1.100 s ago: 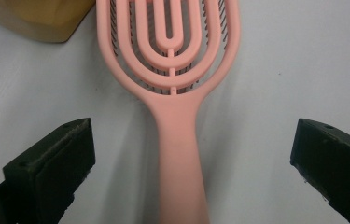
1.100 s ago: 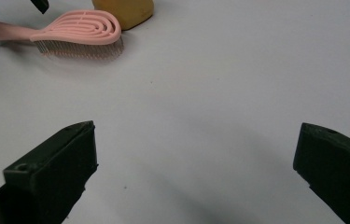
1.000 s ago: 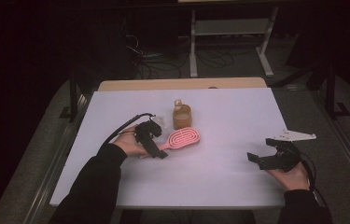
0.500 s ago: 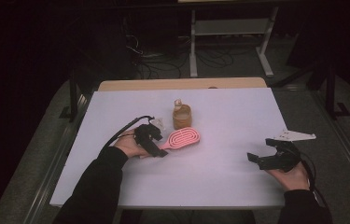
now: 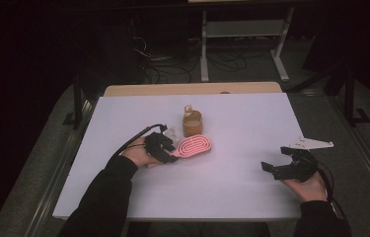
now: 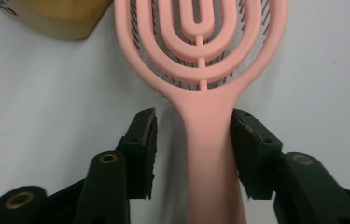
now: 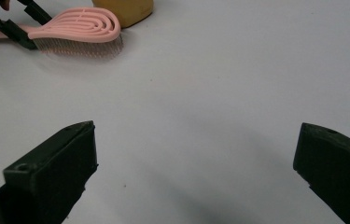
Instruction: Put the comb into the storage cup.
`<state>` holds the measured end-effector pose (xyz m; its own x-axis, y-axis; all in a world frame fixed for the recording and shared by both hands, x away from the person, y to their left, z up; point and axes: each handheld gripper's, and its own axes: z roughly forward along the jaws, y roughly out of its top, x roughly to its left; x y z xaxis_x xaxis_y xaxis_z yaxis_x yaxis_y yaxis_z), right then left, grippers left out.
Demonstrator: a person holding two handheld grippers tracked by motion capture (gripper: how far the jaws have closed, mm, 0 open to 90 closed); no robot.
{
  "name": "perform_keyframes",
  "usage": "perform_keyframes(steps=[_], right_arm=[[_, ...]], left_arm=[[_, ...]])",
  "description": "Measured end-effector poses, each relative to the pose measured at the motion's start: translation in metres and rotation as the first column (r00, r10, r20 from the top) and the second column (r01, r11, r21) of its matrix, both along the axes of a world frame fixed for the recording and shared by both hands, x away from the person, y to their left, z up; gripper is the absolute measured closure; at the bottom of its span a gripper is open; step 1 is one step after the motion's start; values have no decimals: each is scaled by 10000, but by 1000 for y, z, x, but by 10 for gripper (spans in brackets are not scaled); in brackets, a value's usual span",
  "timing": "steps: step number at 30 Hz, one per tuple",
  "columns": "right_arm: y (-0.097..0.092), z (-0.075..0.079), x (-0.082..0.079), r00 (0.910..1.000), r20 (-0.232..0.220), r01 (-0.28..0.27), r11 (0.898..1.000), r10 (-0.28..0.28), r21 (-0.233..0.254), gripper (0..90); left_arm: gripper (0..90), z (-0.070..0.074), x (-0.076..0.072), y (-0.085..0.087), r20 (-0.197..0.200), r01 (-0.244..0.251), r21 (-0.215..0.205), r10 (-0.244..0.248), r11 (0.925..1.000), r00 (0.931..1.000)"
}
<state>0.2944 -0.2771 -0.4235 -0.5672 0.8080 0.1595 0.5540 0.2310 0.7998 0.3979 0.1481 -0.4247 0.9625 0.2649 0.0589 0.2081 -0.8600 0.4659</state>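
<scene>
High view: white rectangular tabletop (image 5: 232,197) fills the centre, and a pink plastic hairbrush with an oval slotted head (image 5: 193,146) lies flat just left of centre, head toward the right, handle toward the left. Left gripper (image 5: 168,154) sits at the brush handle, held by the left hand (image 5: 138,155) in a black sleeve, cable looping off to the upper left. Its jaws have just been closing, handle between them. Left gripper view: pink handle (image 6: 210,154) runs up the middle of the frame, right pad touching its side, left pad near it with a thin gap, so not yet clamped. Amber-brown squat jar (image 5: 192,123) stands just above the brush head, close but apart from it; its edge shows at the upper left of the left gripper view. Right gripper (image 5: 276,165) rests at the lower right of the tabletop, well apart from the brush, jaws spread wide, nothing between them. White flat pointed piece (image 5: 313,144) lies just above it at the right edge.
</scene>
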Motion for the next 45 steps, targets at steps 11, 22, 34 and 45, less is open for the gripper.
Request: perform_keyframes(steps=[11,22,34,45], right_arm=[[0,0,0,10000,-10,-10,10000,10,6,0],[0,0,0,10000,-27,-30,10000,30,-9,0],[0,0,0,10000,-47,-53,10000,53,-8,0],[0,0,1,10000,-55,-42,10000,42,12,0]], left_arm=[[680,1,-2,-6,-116,280,212,-278,9994,9995],[696,1,-2,-5,-151,394,251,-391,9989,9991],[699,5,-6,-9,-249,581,193,-576,9981,9980],[699,22,-13,-5,29,713,-175,-713,9973,9975]])
